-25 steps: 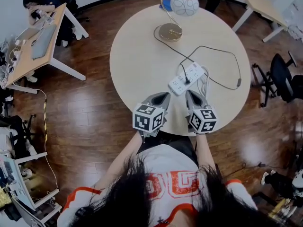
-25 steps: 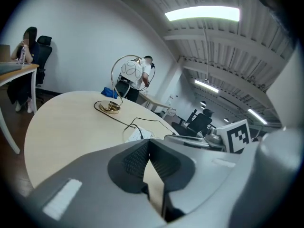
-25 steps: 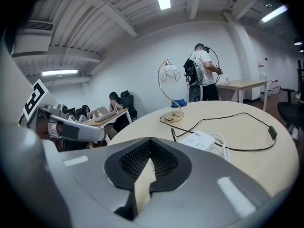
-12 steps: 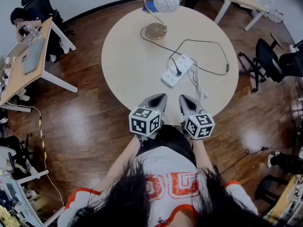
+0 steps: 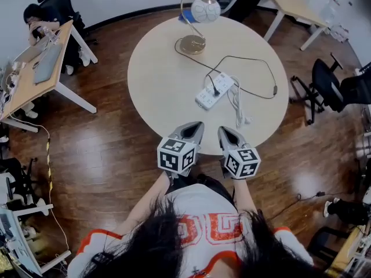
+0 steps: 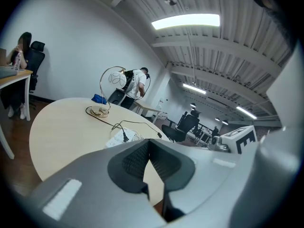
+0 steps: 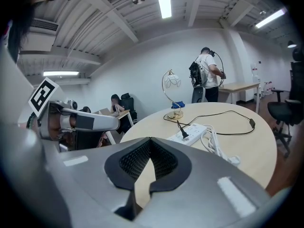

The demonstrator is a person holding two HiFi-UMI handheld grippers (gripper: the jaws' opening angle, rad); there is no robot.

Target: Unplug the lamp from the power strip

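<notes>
A lamp [image 5: 200, 9] with a white globe and brass base stands at the far edge of the round table [image 5: 156, 86]. Its black cord loops right and ends in a black plug [image 5: 215, 90] seated in the white power strip [image 5: 213, 91] at mid-table. The strip also appears in the left gripper view as power strip [image 6: 124, 137] and in the right gripper view as power strip [image 7: 192, 132]. My left gripper [image 5: 197, 126] and right gripper [image 5: 222, 131] hover side by side over the table's near edge, well short of the strip. Both are shut and empty.
The strip's own white cord [image 5: 237, 106] lies bundled to its right. A desk with a seated person [image 5: 40, 51] stands at the left, another desk [image 5: 293, 4] at the far right, and black office chairs [image 5: 327, 86] on the right over the wooden floor.
Both grippers have drawn back from the power strip toward the table's near edge, and the head view has shifted. Their jaws have stayed shut.
</notes>
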